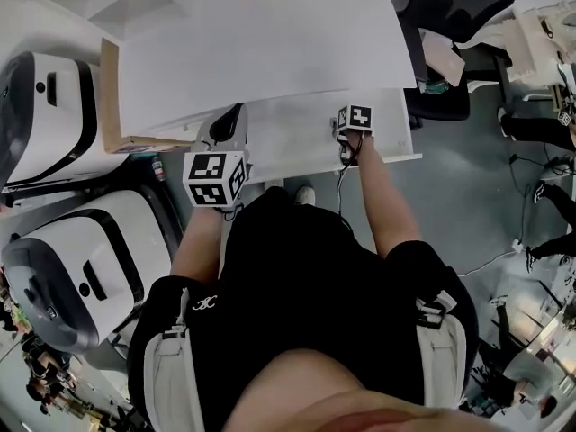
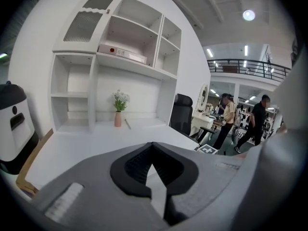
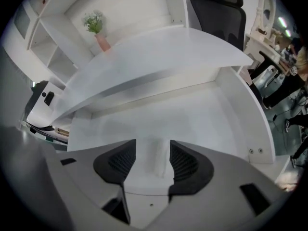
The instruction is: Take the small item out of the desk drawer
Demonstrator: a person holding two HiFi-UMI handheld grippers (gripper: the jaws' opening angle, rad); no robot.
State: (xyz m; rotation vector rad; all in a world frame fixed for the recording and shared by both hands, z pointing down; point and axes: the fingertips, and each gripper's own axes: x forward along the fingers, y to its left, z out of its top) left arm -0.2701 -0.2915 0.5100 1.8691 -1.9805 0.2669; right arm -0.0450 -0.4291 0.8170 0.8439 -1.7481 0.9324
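Observation:
The white desk point(image 1: 270, 52) has its drawer point(image 1: 297, 124) pulled out toward me. In the right gripper view I look down into the drawer point(image 3: 207, 109), under the desk top point(image 3: 159, 47). My right gripper point(image 3: 153, 160) is open inside it. A small pale item point(image 3: 158, 159) lies on the drawer floor between its black pads point(image 3: 183, 162); it is faint and I cannot tell whether they touch it. In the head view my right gripper point(image 1: 346, 131) is over the drawer's right part. My left gripper point(image 1: 236, 113) hovers at the drawer's left front corner, shut on nothing point(image 2: 153, 146).
Two white, black-trimmed machines point(image 1: 54, 106) point(image 1: 72, 268) stand left of the desk. A black office chair point(image 1: 450, 7) is at the desk's right. A shelf unit with a vase of flowers point(image 2: 118, 110) rises at the desk's back. People point(image 2: 226, 119) stand far off right.

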